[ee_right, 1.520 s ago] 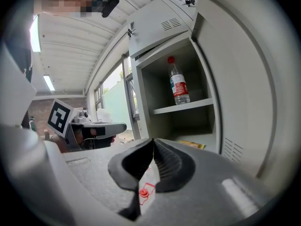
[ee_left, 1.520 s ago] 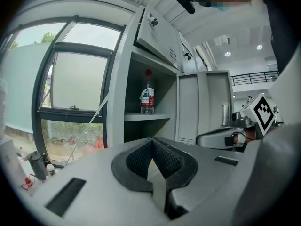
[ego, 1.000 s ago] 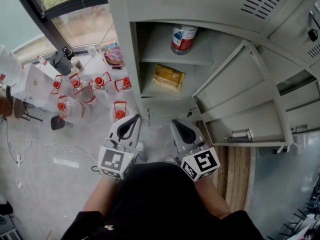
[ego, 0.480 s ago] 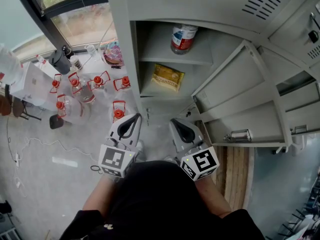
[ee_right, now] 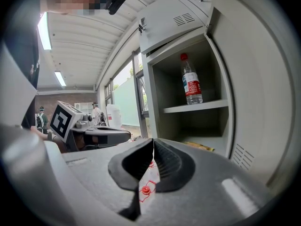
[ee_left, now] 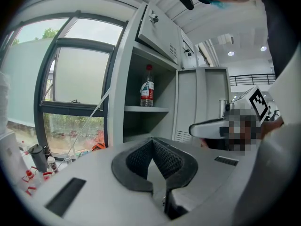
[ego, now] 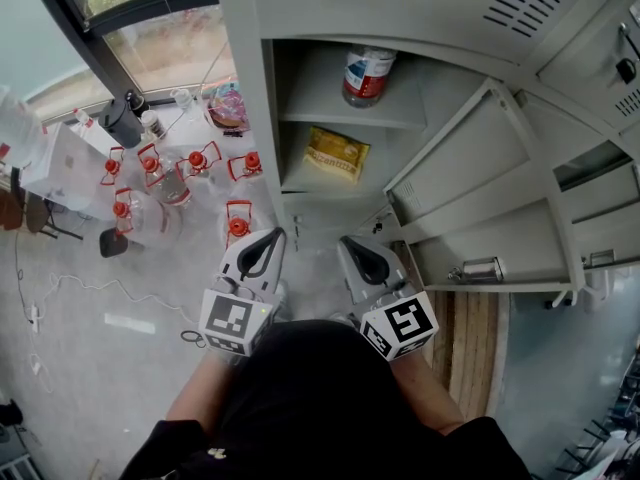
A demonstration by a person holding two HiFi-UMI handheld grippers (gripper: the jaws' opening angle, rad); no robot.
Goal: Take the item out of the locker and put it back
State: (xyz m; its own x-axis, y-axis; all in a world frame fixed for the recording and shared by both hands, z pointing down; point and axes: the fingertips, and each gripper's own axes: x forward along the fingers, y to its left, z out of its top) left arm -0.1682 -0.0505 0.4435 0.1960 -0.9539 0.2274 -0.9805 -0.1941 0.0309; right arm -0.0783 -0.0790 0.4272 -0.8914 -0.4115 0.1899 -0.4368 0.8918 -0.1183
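Observation:
The grey locker [ego: 262, 118] stands open, its door [ego: 470, 183] swung out to the right. On its upper shelf a clear water bottle [ego: 367, 75] with a red cap and red label stands upright; the bottle [ee_right: 191, 84] also shows in the right gripper view and the bottle [ee_left: 147, 89] in the left gripper view. A yellow snack packet [ego: 336, 155] lies on the shelf below. My left gripper [ego: 274, 236] and right gripper [ego: 347, 242] are held side by side in front of the locker, well short of the shelves. Both are shut with nothing between the jaws.
Several red-capped water jugs [ego: 178, 183] stand on the floor left of the locker, by a window [ego: 150, 28]. A cable [ego: 90, 290] trails over the floor. More closed and half-open locker doors [ego: 600, 198] are to the right.

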